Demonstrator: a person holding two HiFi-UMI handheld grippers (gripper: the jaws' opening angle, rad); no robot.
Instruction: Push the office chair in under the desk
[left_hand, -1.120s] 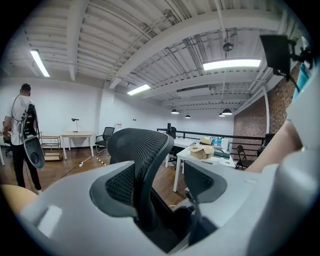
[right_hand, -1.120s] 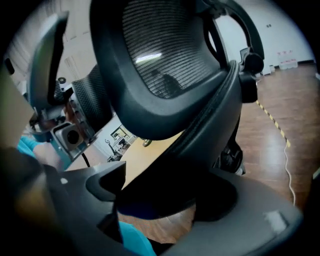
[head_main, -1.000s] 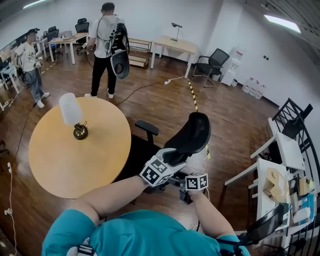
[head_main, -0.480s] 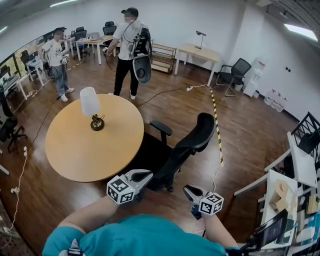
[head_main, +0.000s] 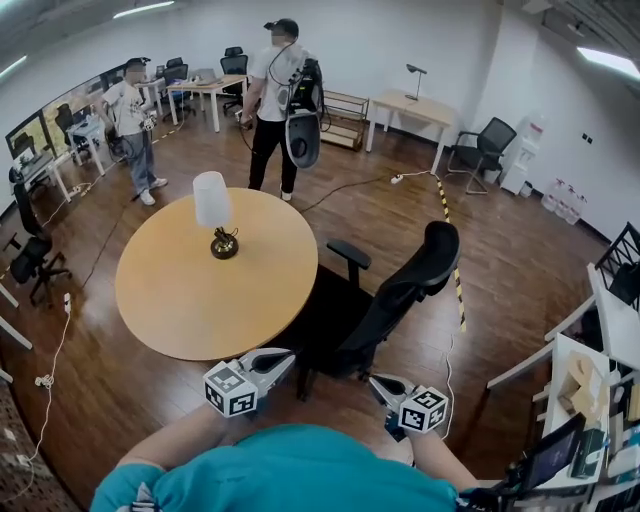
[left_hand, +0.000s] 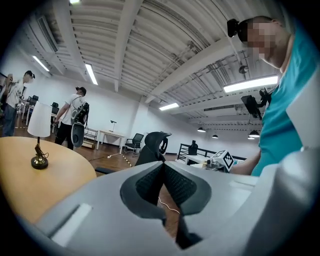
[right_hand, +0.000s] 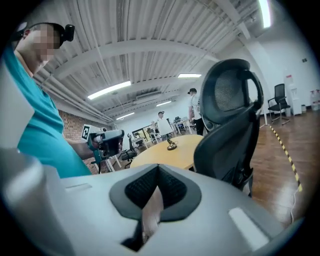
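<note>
Now | office chair (head_main: 415, 275): black, high-backed | left gripper (head_main: 283, 356), right gripper (head_main: 378, 383): jaws just clenched empty

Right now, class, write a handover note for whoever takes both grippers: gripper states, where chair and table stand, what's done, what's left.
Left gripper: jaws just closed, empty.
Right gripper: likewise.
Both hang clear of the office chair, behind its backrest.
Chair's seat seems partly under the round table.
Done: the push, apparently.
Left: perhaps nudge it further in.
</note>
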